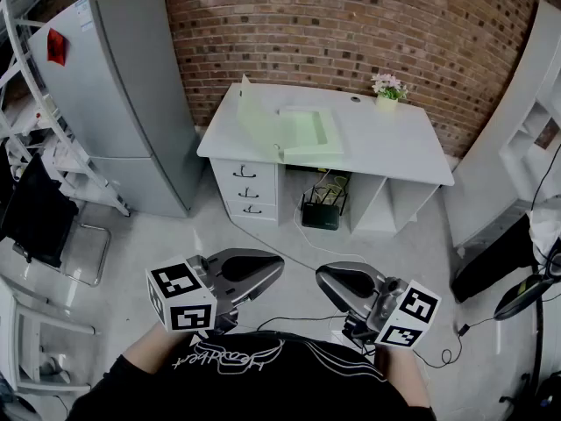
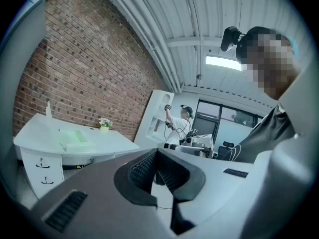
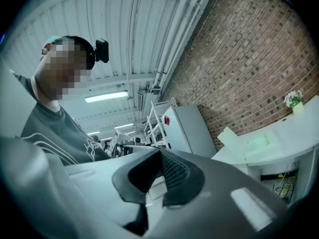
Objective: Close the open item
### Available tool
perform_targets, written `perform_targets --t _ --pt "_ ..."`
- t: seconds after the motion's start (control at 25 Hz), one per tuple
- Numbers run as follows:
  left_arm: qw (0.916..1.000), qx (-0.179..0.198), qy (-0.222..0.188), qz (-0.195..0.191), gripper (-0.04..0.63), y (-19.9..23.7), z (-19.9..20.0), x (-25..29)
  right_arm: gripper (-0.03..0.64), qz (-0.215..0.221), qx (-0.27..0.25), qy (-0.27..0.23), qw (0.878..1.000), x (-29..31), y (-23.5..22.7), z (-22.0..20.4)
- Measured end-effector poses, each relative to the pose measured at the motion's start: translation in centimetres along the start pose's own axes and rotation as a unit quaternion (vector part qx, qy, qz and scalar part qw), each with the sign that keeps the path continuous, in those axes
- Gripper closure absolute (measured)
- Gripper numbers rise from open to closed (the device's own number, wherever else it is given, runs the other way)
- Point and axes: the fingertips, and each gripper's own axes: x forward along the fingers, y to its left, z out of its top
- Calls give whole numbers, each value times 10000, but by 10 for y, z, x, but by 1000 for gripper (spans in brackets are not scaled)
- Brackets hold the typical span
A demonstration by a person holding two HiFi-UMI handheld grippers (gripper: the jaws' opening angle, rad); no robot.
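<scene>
A pale green box lies open on the white desk by the brick wall, its lid standing up at the left. The same box shows far off in the left gripper view, and the box also shows in the right gripper view. Both grippers hang close to my body, well short of the desk. My left gripper is shut with nothing in it. My right gripper is shut too and holds nothing.
A small flower pot stands at the desk's back right. Drawers and a router sit under the desk. A tall grey cabinet stands left, a white shelf right. Cables cross the floor. Another person stands far off.
</scene>
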Motion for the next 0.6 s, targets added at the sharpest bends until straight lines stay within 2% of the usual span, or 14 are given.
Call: perform_targets --t 0.24,0.6 --pt "9999 98 -5 71 594 -6 1 7 614 33 14 -20 10000 -13 -1 0" --pt "9998 -71 106 172 594 6 -9 18 612 -228 120 169 9995 -17 -23 -14"
